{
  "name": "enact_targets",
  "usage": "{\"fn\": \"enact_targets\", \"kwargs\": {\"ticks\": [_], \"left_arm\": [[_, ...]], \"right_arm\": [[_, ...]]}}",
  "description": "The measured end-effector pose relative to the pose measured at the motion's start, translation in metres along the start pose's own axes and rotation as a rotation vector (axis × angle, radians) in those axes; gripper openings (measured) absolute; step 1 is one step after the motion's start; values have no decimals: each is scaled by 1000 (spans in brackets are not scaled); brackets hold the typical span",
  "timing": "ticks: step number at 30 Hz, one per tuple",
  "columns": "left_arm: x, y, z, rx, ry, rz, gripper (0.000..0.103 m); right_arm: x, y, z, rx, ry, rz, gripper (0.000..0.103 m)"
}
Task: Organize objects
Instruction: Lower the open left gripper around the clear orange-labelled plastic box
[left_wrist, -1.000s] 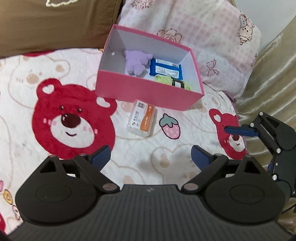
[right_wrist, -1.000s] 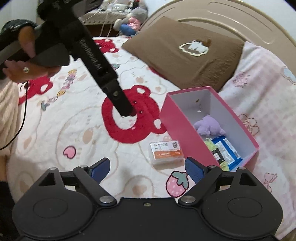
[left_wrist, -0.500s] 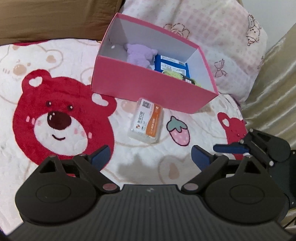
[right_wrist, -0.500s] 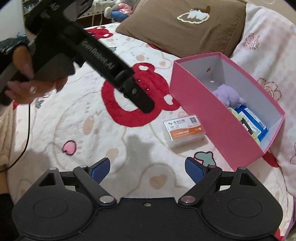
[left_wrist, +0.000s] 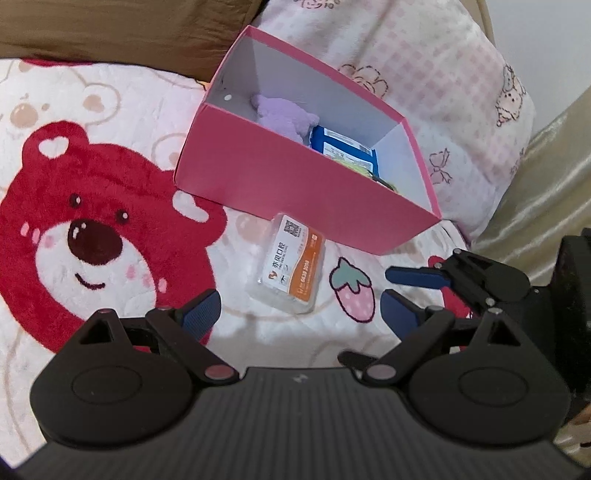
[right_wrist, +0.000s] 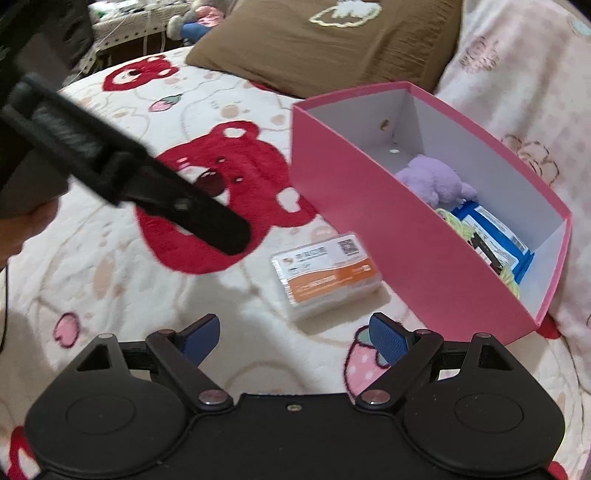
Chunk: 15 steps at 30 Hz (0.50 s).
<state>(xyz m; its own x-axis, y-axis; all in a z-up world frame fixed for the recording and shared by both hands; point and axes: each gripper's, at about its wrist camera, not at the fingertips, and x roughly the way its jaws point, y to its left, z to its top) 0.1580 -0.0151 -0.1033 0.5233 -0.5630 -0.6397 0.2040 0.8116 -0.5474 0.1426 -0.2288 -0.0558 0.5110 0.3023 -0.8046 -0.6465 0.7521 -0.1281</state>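
A clear plastic case with a white and orange label (left_wrist: 293, 264) (right_wrist: 327, 275) lies flat on the bear-print blanket, just in front of the pink box (left_wrist: 295, 188) (right_wrist: 369, 221). Inside the box are a purple plush toy (left_wrist: 284, 118) (right_wrist: 439, 181), a blue packet (left_wrist: 345, 149) (right_wrist: 495, 232) and a yellow-green item (right_wrist: 461, 225). My left gripper (left_wrist: 301, 312) is open and hovers just short of the case, nothing between its fingers. My right gripper (right_wrist: 295, 334) is open too, low over the blanket with the case just beyond its fingertips. The right gripper's blue fingers (left_wrist: 413, 277) show beside the strawberry print.
A brown pillow (right_wrist: 332, 40) and a pink checked pillow (left_wrist: 424, 66) lie behind the box. A beige quilted headboard (left_wrist: 546, 177) rises to the right. A hand (right_wrist: 26, 229) holds the left gripper's black body (right_wrist: 122, 181), which crosses above the blanket left of the case.
Both grippers have come down and closer to the case and the box, which now look larger. The right gripper's fingers have moved in beside the strawberry print. Jaws stay wide.
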Motion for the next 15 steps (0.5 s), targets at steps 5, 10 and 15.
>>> {"fn": "enact_targets", "kwargs": {"ticks": [5,10,15], "left_arm": [[12,8,-2,-32,-38,74,92],[30,18,-1,-62,-29,70,87],[44,23,-6,-75,-34,44,71]], "right_arm": [[20,-10,-3,22,-15,-51,91],[41,-11,-8,33,-33,-53,91],[62,-5,-7,-81,-10,-113,91]]}}
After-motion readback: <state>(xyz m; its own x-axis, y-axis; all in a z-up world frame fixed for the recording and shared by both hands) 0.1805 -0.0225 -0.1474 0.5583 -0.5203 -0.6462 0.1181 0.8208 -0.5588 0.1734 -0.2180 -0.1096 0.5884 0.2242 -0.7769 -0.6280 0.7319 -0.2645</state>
